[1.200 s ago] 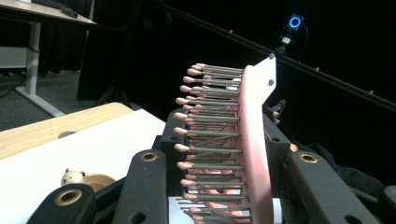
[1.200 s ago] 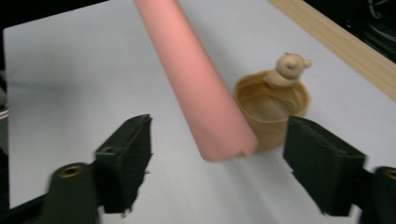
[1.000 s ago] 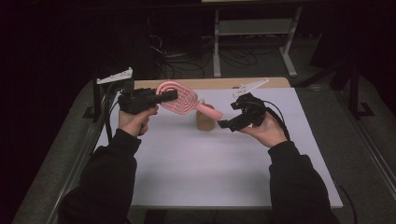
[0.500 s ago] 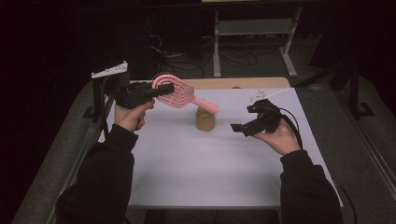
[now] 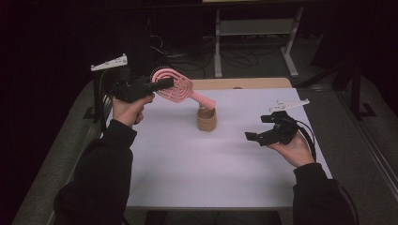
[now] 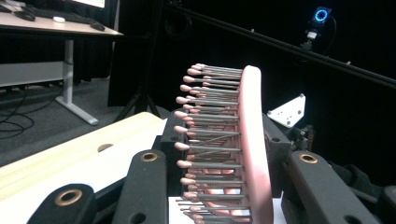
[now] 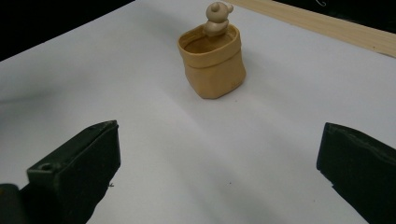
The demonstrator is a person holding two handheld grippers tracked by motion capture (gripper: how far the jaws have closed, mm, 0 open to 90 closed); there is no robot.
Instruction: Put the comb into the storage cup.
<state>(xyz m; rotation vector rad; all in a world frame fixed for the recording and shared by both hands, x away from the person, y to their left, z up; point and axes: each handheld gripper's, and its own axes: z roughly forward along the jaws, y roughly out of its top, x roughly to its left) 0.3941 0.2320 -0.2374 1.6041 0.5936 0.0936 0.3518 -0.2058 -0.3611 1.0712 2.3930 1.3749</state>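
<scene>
The left gripper (image 5: 162, 84) was clamped on the head of a pink brush (image 5: 174, 86), lifted above the far left part of the table (image 5: 187, 178). In the left gripper view its two black jaws pressed either side of the brush (image 6: 252, 140), which stood on edge between them, its rows of grey bristles with pink tips pointing to that view's left. From above, the brush's handle sloped down to the right, its end just over the cup (image 5: 206, 119); whether it touched the cup I could not tell. The left hand (image 5: 127, 108) held the gripper's body, a dark sleeve running back to the bottom edge.

The right gripper (image 5: 256, 137) was held low over the right side of the table, well apart from the brush, its jaws spread wide with nothing between them. In the right gripper view the two jaws stood far apart at the bottom corners, bare white table (image 7: 196, 154) between them, and pointed toward the cup (image 7: 212, 63). The right hand (image 5: 293, 147) cupped the gripper from below, a cable looping round it.

The cup was a small tan pot, upright near the middle of the table toward the far edge, with a small rounded figure (image 7: 217, 16) perched on its far rim. The white tabletop ended in a strip of pale wood (image 5: 244, 83) along the far side. Beyond lay dark floor with a desk frame (image 5: 253, 37) and cables.
</scene>
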